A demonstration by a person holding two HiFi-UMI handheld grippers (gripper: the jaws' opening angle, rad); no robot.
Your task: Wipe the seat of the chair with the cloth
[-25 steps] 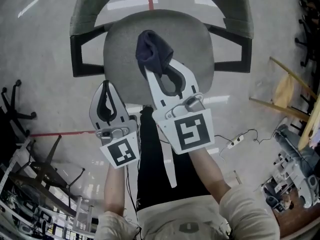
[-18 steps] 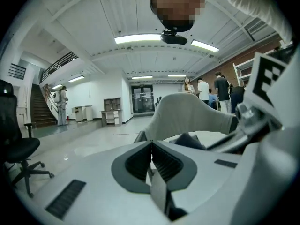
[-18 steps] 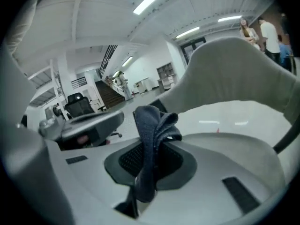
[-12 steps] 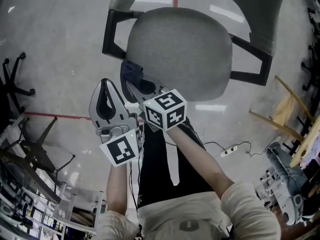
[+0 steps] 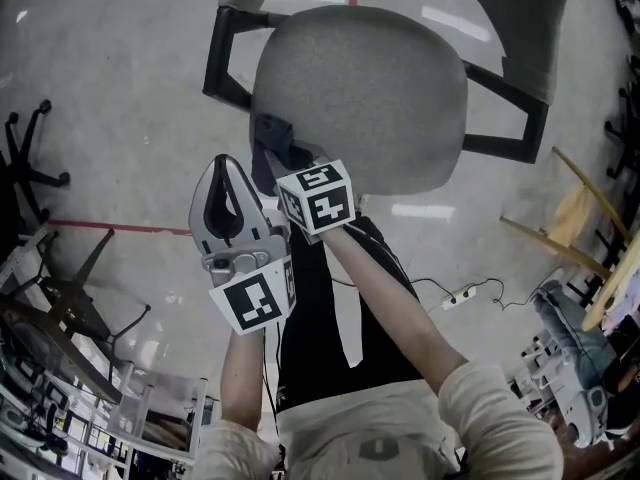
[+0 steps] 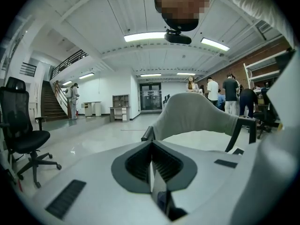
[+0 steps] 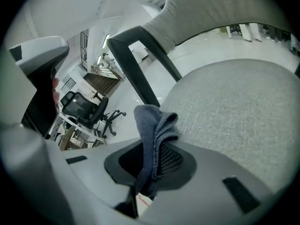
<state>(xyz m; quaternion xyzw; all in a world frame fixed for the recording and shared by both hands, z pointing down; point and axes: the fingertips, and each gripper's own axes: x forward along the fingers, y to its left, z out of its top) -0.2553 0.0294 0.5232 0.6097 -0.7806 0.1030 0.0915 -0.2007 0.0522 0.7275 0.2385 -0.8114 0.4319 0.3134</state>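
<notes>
Crumpled dark-blue cloth (image 7: pixel 152 130) at the grey fabric seat (image 5: pixel 370 88) edge.

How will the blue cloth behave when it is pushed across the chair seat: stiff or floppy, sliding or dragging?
Probably floppy: the cloth folds over itself beyond the right gripper, so it will likely bunch when pushed. It looks light, since one pinch holds it. The seat is woven fabric, so the cloth may drag rather than slide.

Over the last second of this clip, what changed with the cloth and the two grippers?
The right gripper drew the dark blue cloth from the middle of the grey fabric chair seat back toward the person, to its near-left edge, staying shut on the cloth. The left gripper stayed shut and empty, in front of the seat.
</notes>
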